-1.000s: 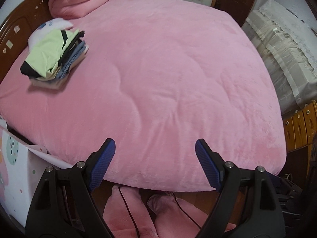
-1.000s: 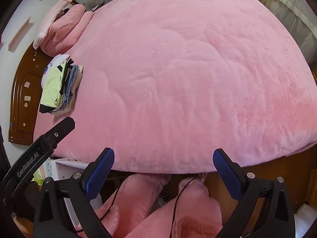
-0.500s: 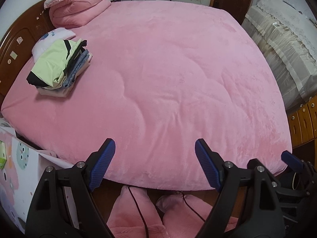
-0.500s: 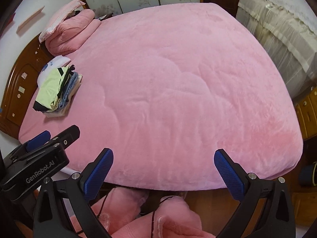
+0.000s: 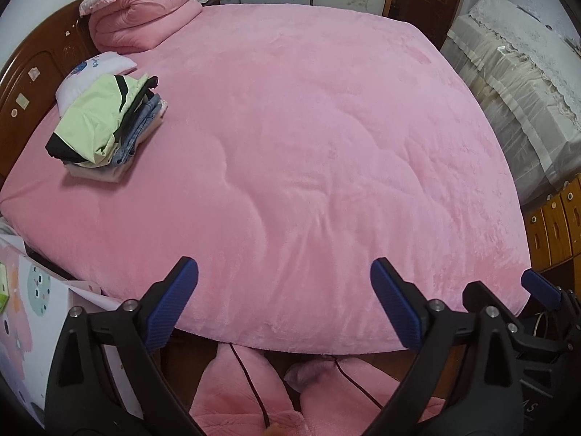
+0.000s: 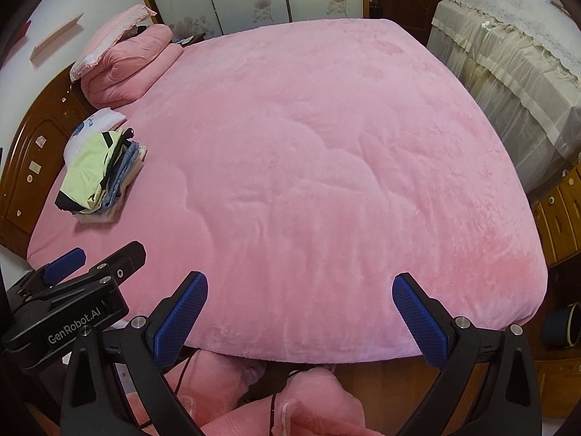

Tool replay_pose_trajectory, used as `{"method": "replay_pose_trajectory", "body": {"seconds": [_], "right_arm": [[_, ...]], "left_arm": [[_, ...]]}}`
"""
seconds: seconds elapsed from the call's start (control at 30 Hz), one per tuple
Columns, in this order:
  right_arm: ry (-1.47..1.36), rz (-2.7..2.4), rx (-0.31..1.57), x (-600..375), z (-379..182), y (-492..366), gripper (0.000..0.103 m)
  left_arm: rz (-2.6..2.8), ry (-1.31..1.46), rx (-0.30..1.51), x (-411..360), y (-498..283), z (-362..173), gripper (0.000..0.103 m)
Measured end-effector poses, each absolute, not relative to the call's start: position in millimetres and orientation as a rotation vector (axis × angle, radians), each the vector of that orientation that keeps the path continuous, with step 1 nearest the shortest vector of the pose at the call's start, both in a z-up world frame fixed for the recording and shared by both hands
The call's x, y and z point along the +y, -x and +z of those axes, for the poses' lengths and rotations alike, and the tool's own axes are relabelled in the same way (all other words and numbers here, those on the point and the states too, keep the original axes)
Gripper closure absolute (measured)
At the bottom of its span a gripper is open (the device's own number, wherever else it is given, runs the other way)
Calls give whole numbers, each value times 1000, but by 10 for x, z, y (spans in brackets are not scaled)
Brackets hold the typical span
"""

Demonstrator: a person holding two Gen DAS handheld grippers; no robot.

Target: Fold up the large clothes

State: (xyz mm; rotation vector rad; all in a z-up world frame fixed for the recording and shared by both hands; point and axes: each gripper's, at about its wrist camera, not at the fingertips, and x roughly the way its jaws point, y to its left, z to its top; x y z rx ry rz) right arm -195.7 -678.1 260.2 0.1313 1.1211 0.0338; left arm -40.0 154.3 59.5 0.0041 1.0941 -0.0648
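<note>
Clothes for folding are seen only as a stack of folded garments [image 5: 109, 127] on the left part of the pink bedspread [image 5: 308, 145], near the wooden headboard [image 5: 32, 72] and just in front of a white pillow [image 5: 94, 69]; no unfolded garment is spread on the bed. Both claws are held above the near edge of the bed with nothing between their pads: the left gripper [image 5: 283, 305] is spread wide, and the right gripper [image 6: 299, 319] likewise. The step in hand is judged to be a pause between garments, with the stack already made. A fresh piece is probably to be fetched next, though none can be made out; pink plush fabric [image 6: 232, 381] lies below the bed edge. No containers with visible contents are shown; only closed wooden drawers [image 5: 555, 225] at the right.
</note>
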Motion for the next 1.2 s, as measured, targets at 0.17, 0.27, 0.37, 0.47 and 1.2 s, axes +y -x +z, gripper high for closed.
{"method": "replay_pose_trajectory", "body": {"seconds": [0.17, 0.27, 0.37, 0.47, 1.2], "right_arm": [[-139, 25, 1111, -6821, 2625, 1940, 0], [-144, 23, 1112, -6843, 2617, 1928, 0], [-144, 26, 1116, -6856, 2606, 1923, 0], [-149, 24, 1120, -6866, 2592, 1935, 0], [-146, 16, 1134, -6924, 2513, 2029, 0]], "left_arm": [[-76, 23, 1086, 1582, 410, 610, 1], [-72, 15, 1081, 1571, 428, 614, 1], [-70, 13, 1084, 1564, 446, 605, 1], [-68, 10, 1079, 1547, 456, 613, 1], [-51, -8, 1071, 1489, 578, 585, 1]]}}
